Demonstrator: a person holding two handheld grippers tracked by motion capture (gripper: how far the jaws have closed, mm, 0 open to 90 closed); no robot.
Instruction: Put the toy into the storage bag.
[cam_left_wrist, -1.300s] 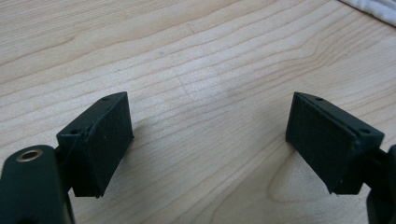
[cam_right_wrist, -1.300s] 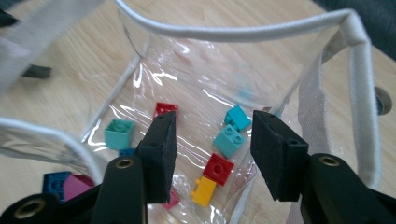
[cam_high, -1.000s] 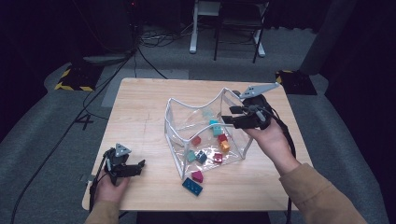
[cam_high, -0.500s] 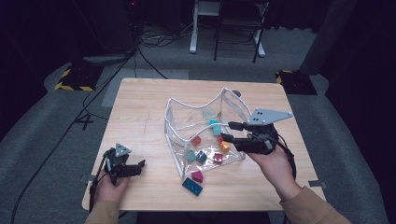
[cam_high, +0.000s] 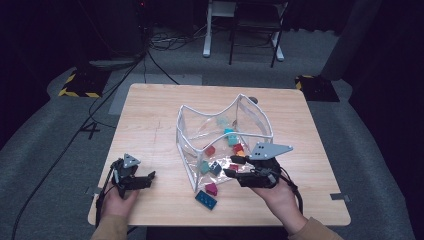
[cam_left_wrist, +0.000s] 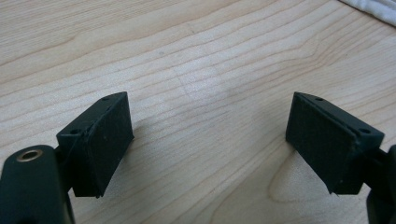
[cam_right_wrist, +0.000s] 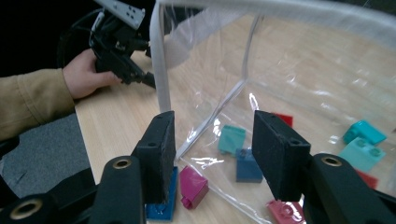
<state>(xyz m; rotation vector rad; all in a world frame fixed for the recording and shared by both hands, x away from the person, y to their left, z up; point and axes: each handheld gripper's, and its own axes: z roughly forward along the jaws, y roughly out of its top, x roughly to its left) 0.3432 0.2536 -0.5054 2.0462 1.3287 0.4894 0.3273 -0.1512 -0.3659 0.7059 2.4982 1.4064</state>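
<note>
From overhead on my side, the high view looks forward and down across the whole bench (cam_high: 150, 115). The camera on my left gripper (cam_left_wrist: 210, 140) sits very close to the wood, looking down between my fingers (cam_left_wrist: 100, 140). My right gripper's camera looks sideways past the clear bag (cam_right_wrist: 299, 74) toward my left hand (cam_right_wrist: 84, 72), which the high view shares.

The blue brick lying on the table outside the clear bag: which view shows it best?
The high view. There the blue brick lies whole on the table, just in front of the clear bag and beside the magenta brick. In the right gripper view one jaw of the right tongs covers most of it.
</note>
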